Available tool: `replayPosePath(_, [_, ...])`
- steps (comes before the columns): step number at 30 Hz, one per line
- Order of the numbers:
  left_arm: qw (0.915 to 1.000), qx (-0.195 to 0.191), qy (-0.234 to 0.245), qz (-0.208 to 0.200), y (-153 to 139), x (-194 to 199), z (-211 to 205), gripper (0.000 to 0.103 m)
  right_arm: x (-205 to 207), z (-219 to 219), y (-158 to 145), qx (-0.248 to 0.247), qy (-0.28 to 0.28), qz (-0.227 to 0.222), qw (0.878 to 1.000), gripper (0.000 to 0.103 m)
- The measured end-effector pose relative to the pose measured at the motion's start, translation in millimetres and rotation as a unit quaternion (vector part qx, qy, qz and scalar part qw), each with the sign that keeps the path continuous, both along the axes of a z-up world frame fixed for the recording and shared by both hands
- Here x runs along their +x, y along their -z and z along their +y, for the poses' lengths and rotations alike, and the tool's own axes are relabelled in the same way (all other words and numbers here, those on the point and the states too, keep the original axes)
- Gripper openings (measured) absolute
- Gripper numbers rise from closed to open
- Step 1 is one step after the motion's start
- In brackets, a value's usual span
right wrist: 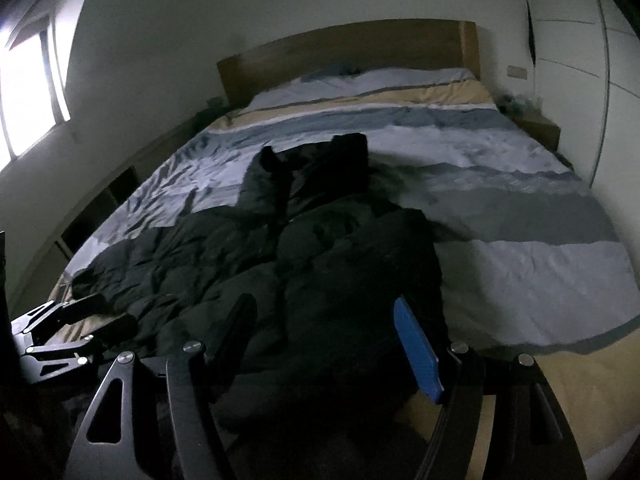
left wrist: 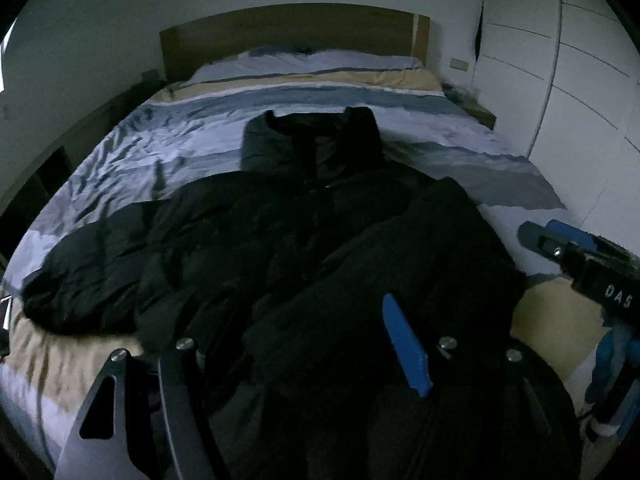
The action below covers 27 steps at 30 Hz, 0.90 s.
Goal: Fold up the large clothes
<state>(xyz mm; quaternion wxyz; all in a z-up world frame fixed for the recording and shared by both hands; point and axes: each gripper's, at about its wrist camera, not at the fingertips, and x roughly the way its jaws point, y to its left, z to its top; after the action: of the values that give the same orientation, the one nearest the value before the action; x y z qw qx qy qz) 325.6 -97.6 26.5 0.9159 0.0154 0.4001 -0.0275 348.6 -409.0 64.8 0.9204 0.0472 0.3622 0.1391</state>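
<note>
Two grippers hang over the foot of a bed (left wrist: 120, 148), both in dim light that swallows most detail. The task item, a black puffer jacket (left wrist: 280, 240), lies spread on the striped duvet, collar toward the wooden headboard (left wrist: 288, 32) and hem toward the cameras. One sleeve (left wrist: 80, 276) stretches out to the left in the left wrist view; the other side of the jacket appears folded in over the body, though black on black makes the layering hard to read.

The left gripper (left wrist: 300, 344) stands with its fingers well apart above the lower part of the jacket. Only the blue finger (left wrist: 404, 344) is distinct; the opposite one merges into the dark fabric. Nothing is clamped between them as far as can be made out.

The right gripper (right wrist: 324, 340) also has its fingers spread wide, over the jacket's hem, with fabric below the gap and no pinch on it visible. Its blue finger (right wrist: 416, 348) is clear; its dark finger (right wrist: 232, 328) is only an outline. In the left wrist view this gripper enters from the right edge, cut off by the frame, with a blue-gloved hand (left wrist: 612, 356) partly visible beneath it.

The near hem of the jacket is hidden behind the gripper frames in both views. A window (right wrist: 28, 92) at left is blown out. White wardrobe panels (left wrist: 580, 80) fill the right side.
</note>
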Motion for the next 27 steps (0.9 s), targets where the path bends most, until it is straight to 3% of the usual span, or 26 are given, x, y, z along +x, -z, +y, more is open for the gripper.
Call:
replayPosePath(7, [0.9997, 0.001, 0.010, 0.024, 51.3, 42.0, -15.7, 0.068, 34.1, 7.9, 55.0, -0.009, -0.003, 0.026, 1.000, 0.071])
replayPosePath(13, [0.9985, 0.004, 0.007, 0.055, 98.3, 47.0, -12.9, 0.068, 42.3, 6.8, 93.6, -0.003, -0.002, 0.044, 0.999, 0.073])
replayPosePath(19, [0.9985, 0.003, 0.006, 0.055, 105.1, 43.8, -9.2, 0.068, 40.1, 7.5, 98.7, -0.018, -0.002, 0.036, 0.999, 0.074])
replayPosePath(23, [0.9983, 0.010, -0.005, 0.058, 97.3, 39.6, -2.6, 0.068, 39.5, -2.6, 93.2, -0.043, 0.026, 0.036, 0.998, 0.074])
replayPosePath(27, [0.9992, 0.021, -0.024, 0.025, 79.3, 33.7, 5.7, 0.068, 34.2, -7.0, 75.0, -0.061, 0.037, 0.011, 0.997, 0.074])
